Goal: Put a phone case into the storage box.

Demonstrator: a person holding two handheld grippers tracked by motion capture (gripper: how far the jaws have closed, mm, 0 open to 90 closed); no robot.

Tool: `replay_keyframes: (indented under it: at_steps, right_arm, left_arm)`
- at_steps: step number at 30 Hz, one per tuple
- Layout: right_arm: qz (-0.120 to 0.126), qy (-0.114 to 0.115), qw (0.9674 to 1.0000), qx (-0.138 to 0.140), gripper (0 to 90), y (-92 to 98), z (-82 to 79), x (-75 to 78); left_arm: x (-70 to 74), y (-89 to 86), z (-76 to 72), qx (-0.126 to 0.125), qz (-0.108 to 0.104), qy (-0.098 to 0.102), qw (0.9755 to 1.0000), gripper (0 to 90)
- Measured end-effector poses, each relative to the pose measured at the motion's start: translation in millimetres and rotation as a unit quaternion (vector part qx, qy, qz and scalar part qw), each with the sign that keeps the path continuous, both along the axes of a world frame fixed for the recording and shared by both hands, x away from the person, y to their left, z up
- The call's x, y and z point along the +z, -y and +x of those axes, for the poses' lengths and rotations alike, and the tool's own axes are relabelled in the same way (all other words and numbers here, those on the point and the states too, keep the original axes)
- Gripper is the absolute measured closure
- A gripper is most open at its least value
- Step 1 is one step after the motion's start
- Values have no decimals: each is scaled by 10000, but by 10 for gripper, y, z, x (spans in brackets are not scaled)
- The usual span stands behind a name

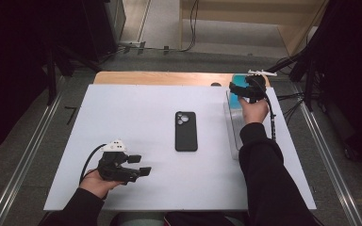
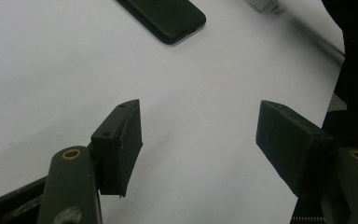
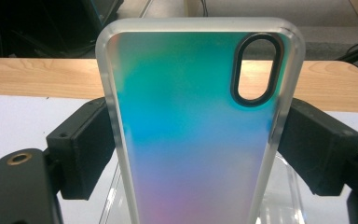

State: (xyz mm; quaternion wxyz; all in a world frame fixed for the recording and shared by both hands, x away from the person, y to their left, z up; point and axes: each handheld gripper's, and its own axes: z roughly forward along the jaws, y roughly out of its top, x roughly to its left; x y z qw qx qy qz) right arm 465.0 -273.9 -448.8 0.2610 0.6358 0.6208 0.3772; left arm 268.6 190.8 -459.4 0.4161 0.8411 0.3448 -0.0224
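Right tool (image 3: 193, 135) clamps the iridescent translucent phone case (image 3: 191, 130) by its long edges, upper right of the high view, over a clear stand (image 1: 233, 125). Left tool (image 2: 198, 140) open, empty, lower left. Pickup step; next likely carrying it to the black phone (image 1: 186, 131) mid-table (image 1: 122, 113), camera cutout aligned.

A wooden tabletop edge (image 1: 160, 78) is showing at twelve o'clock; cables (image 1: 191, 28) are trailing across the floor beyond.

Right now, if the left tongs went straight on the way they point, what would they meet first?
Probably the black phone. The left tongs stand open over the bare white table, nothing between the jaws, and the phone lies ahead, slightly left of their line; depth is unclear.
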Motion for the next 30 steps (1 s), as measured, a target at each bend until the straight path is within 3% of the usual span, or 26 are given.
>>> replay_keyframes:
  at_steps: [7, 16, 20, 30]
  right_arm:
    - [-4, -22, 9998, -198, 139, -23, 66, -55]
    - [-217, 28, 9997, -94, 134, -63, 59, -66]
    - [-70, 3, 10000, -26, 105, -84, 48, -60]
    - [-65, -35, 9999, -75, 105, -64, 45, -55]
  left_arm:
    - [-2, -3, 3, 15, -11, -6, 10000, 316]
    - [0, 4, 0, -6, -7, -3, 10000, 316]
    - [2, 12, -7, -21, 12, 12, 10000, 316]
    - [3, 13, -5, -28, -3, 2, 10000, 316]
